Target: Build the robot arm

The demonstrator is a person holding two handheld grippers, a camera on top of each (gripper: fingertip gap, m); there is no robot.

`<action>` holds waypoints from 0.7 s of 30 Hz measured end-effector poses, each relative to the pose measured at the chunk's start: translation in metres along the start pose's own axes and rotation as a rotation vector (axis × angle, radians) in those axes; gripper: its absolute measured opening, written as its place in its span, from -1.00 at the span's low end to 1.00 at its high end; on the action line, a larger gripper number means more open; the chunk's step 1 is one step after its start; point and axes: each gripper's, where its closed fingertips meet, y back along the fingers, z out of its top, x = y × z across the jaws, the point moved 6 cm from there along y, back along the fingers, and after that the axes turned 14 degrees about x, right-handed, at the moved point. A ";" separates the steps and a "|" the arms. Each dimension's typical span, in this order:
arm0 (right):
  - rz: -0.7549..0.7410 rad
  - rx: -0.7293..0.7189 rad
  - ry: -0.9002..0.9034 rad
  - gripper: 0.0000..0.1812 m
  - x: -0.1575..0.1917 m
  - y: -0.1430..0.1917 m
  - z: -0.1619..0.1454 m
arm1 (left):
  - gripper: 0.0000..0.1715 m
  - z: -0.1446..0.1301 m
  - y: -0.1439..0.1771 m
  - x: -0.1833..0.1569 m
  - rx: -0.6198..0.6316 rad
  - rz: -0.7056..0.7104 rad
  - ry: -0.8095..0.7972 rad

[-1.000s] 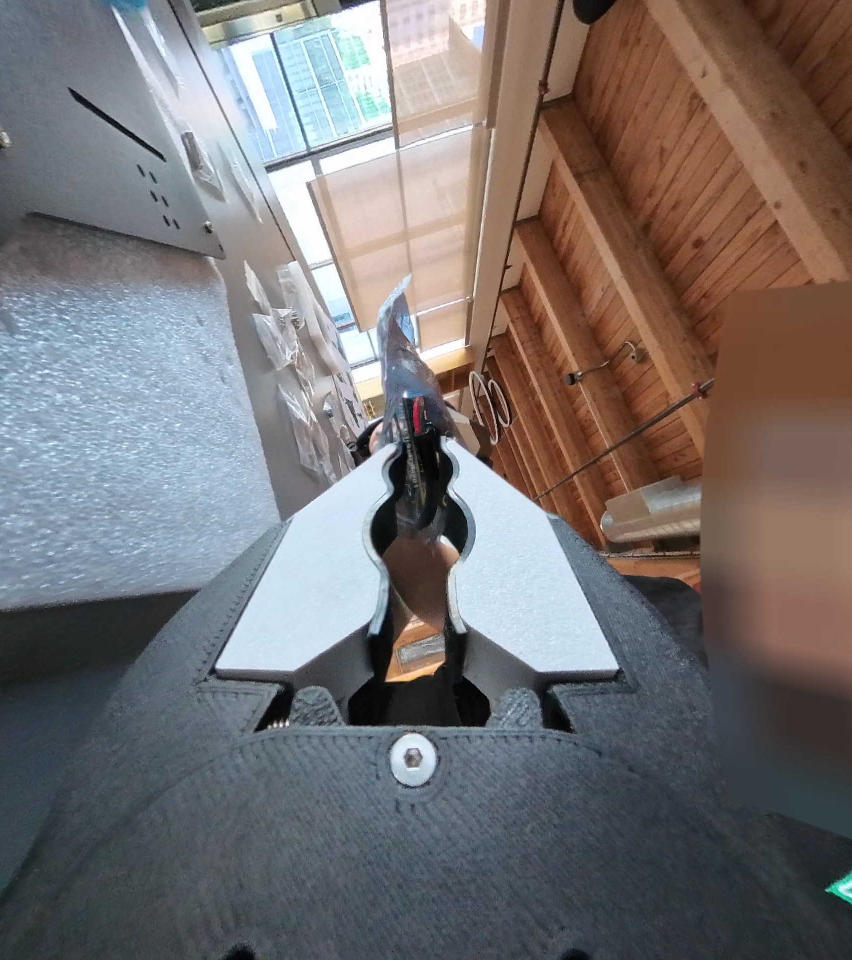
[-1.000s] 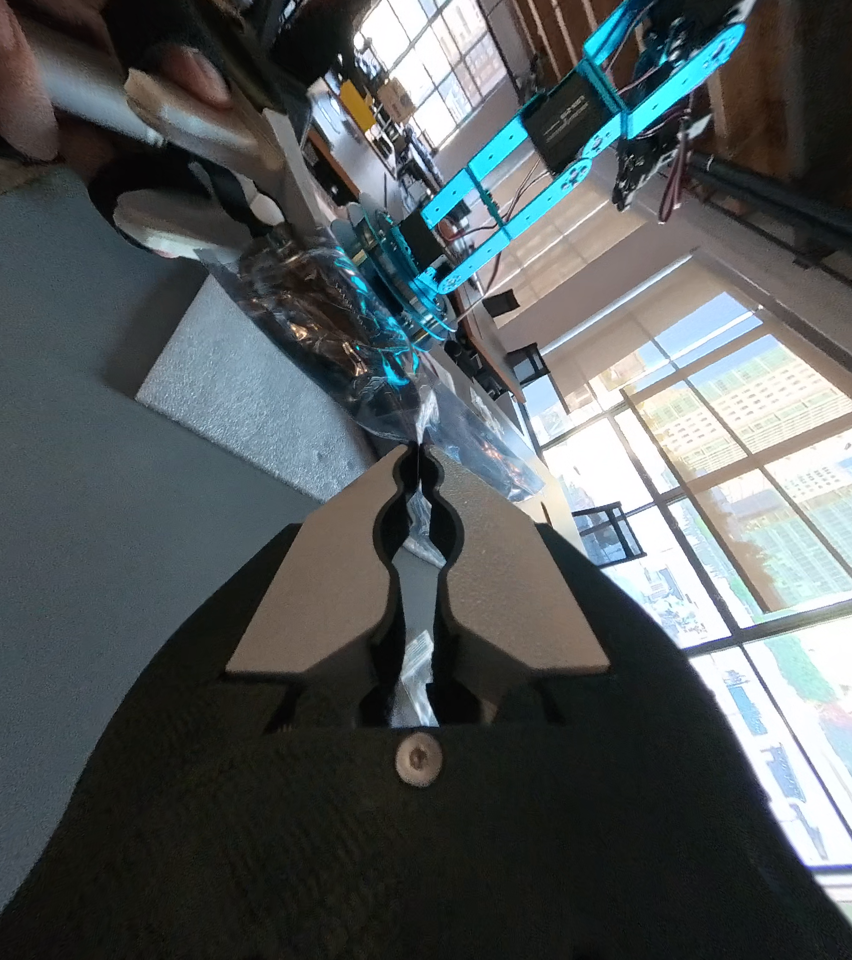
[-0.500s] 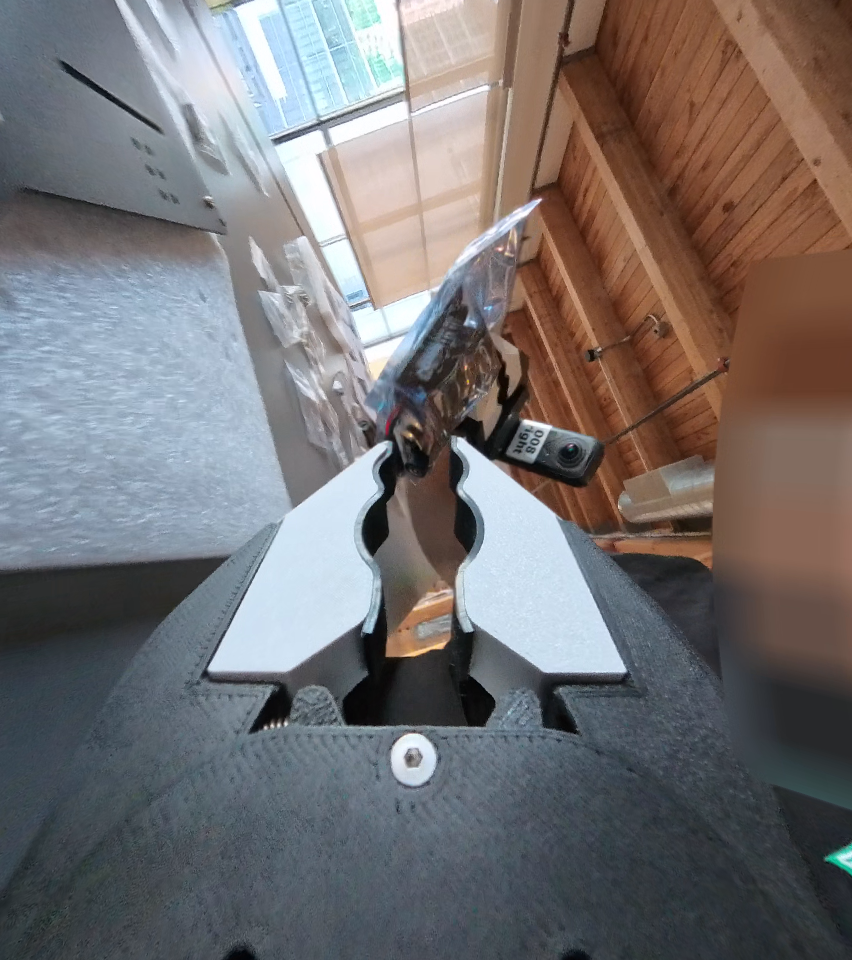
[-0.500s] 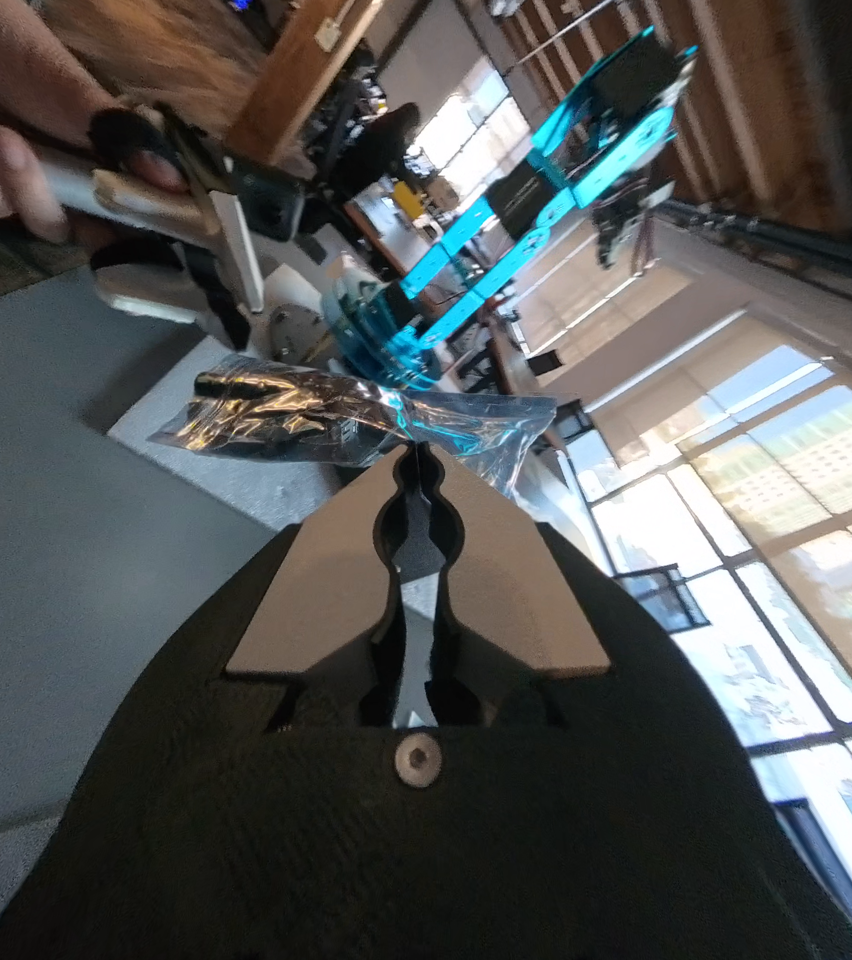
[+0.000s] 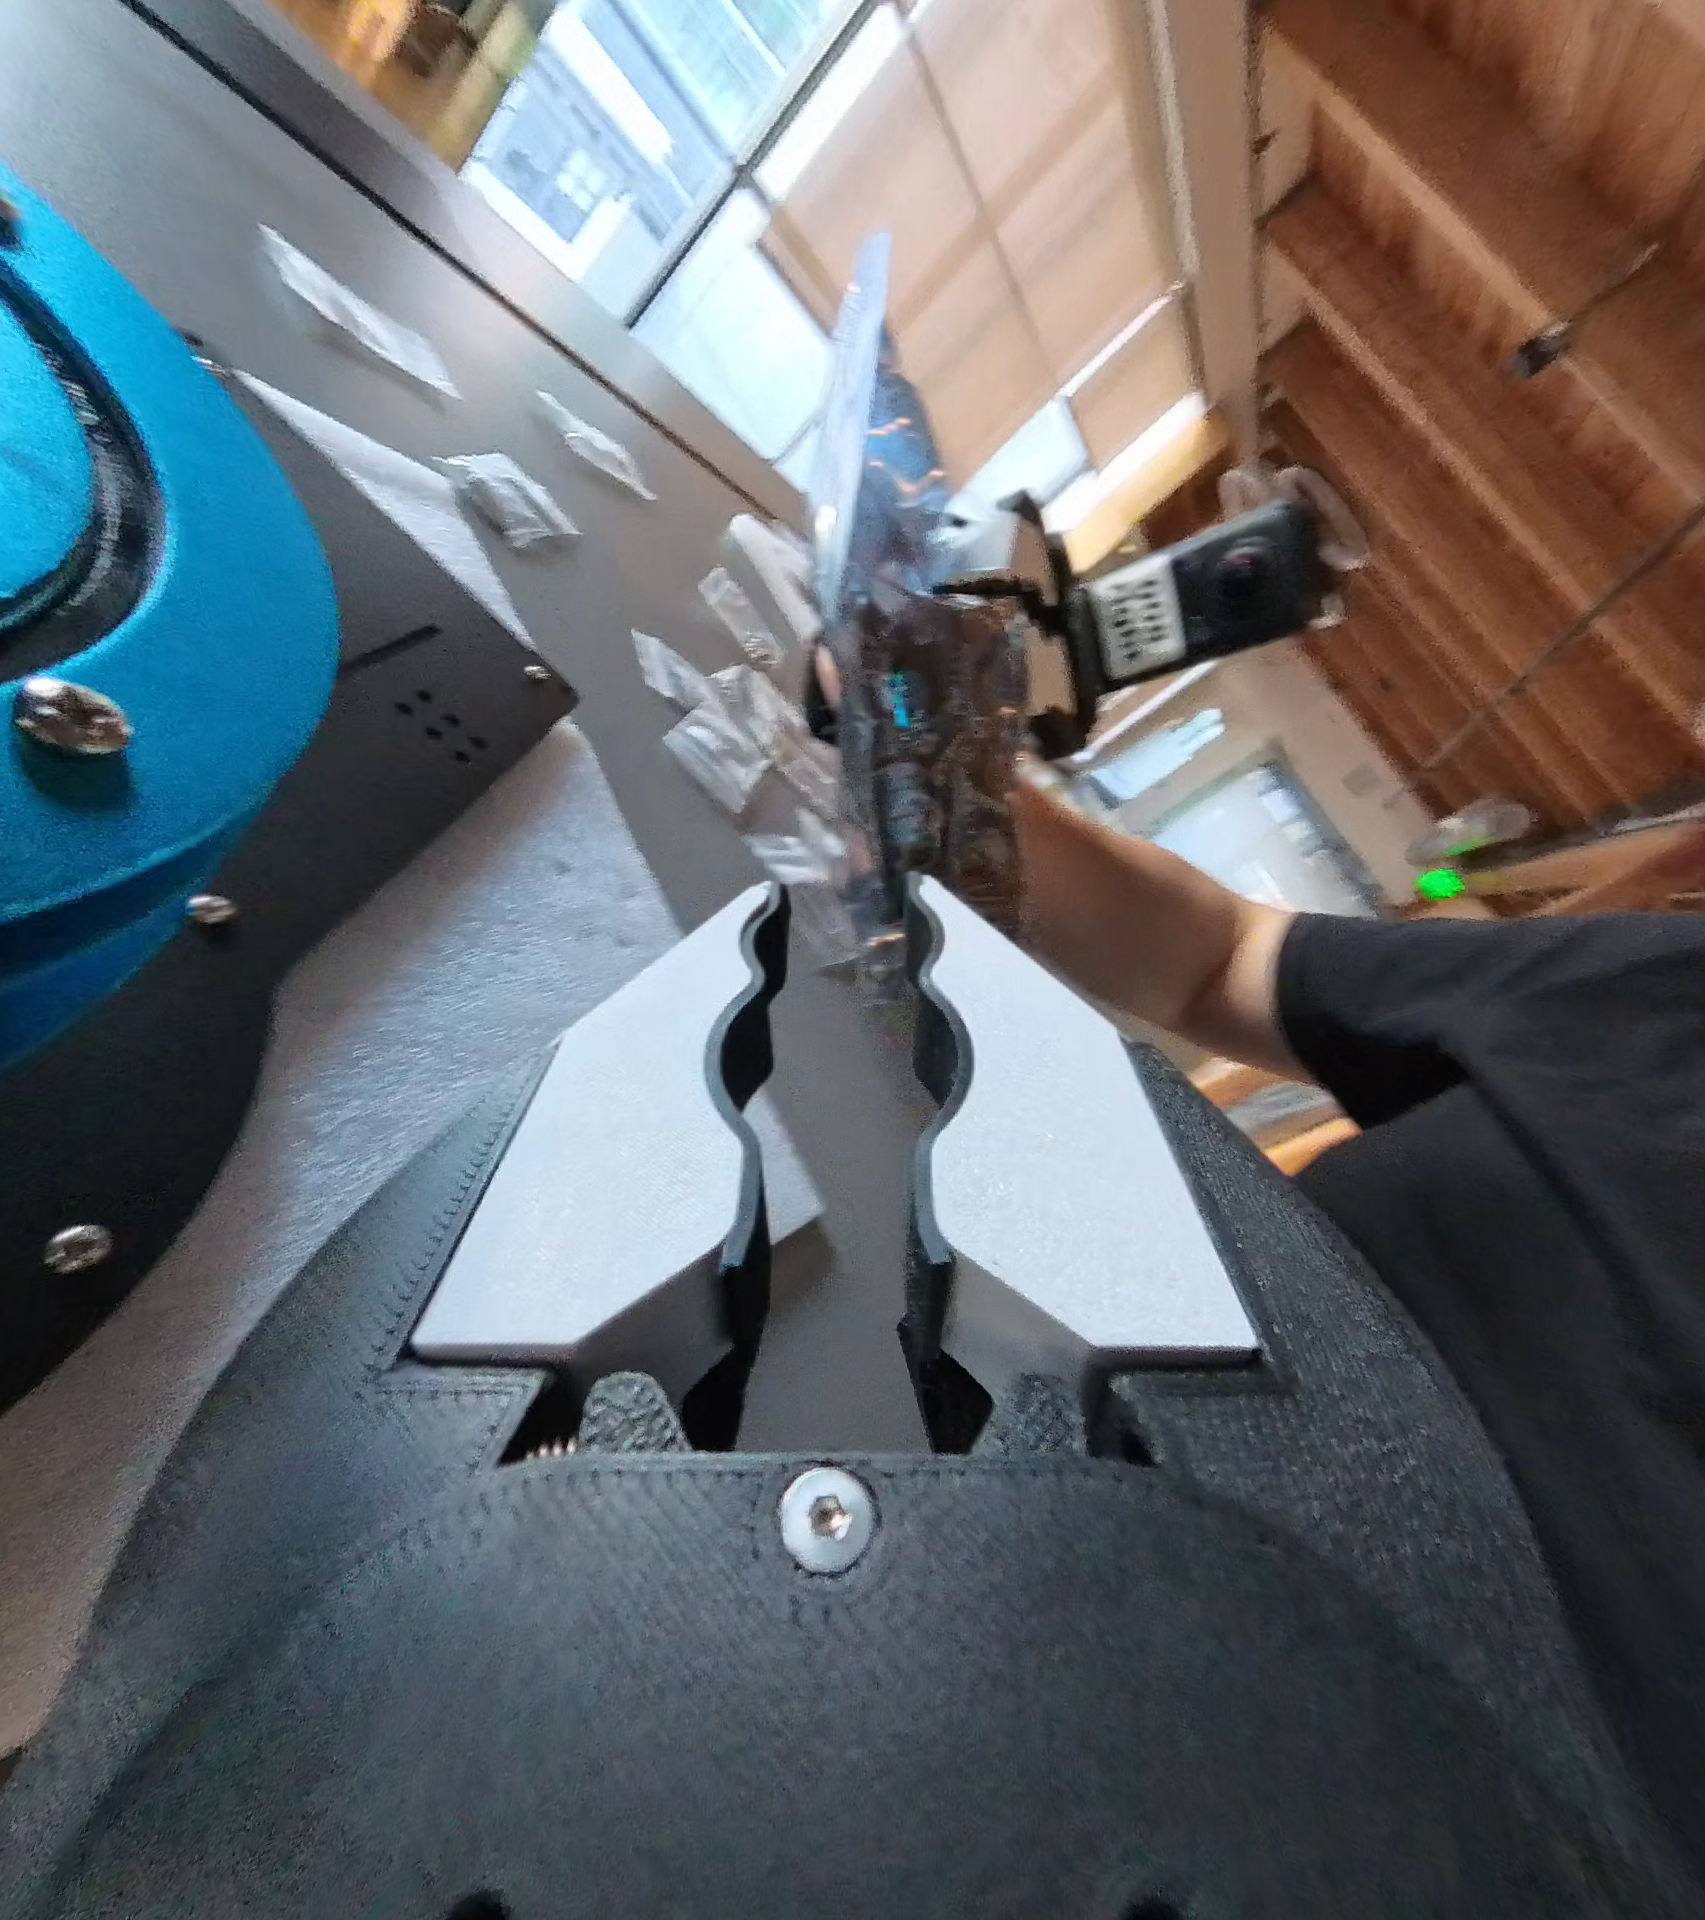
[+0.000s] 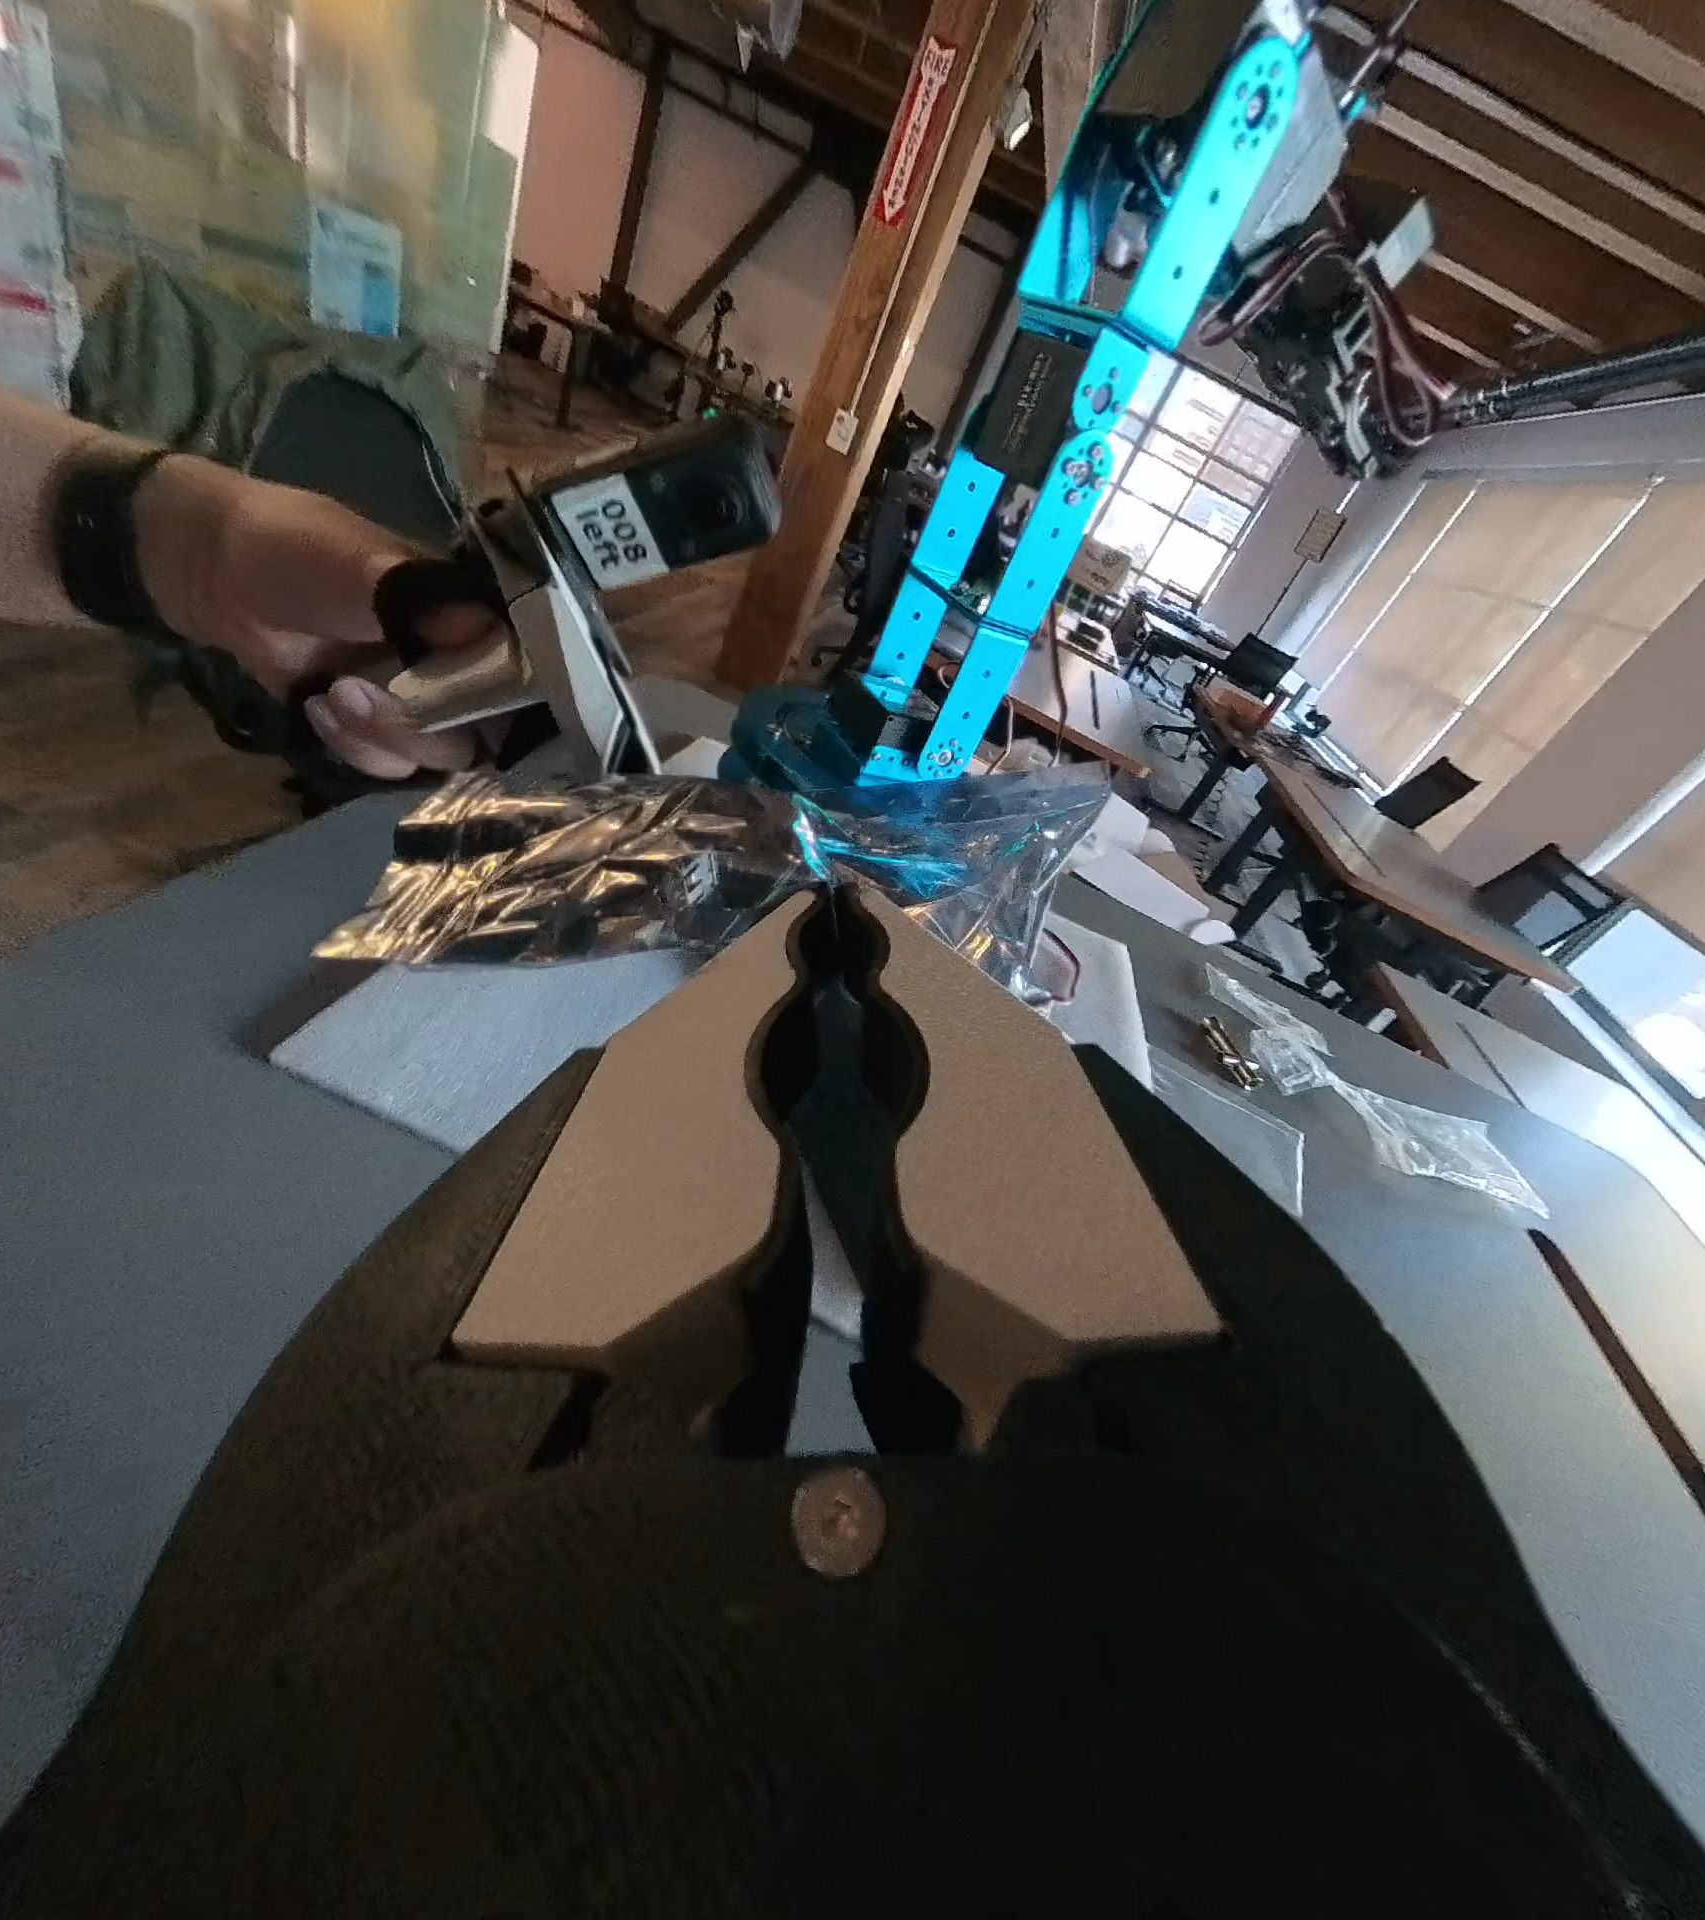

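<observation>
The right gripper (image 6: 840, 906) is pinched shut on the edge of a crinkled clear plastic bag of dark parts (image 6: 557, 871), whose long axis runs leftward from its tips above the grey bench (image 6: 48, 1122). The left gripper (image 5: 846, 902) stands parted and empty, the bag just beyond its tips. Farther off are white foam sheet (image 6: 432, 1039), small clear packets (image 6: 1388, 1112) and a blue robot arm (image 6: 1024, 540).

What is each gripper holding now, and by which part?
The right gripper pinches the clear plastic bag of dark parts near its open, emptier end. The left gripper is open and holds nothing.
</observation>
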 end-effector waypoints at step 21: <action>0.148 0.321 0.156 -0.96 0.004 -0.060 -0.050 | -1.00 -0.037 0.006 0.016 0.038 0.333 0.005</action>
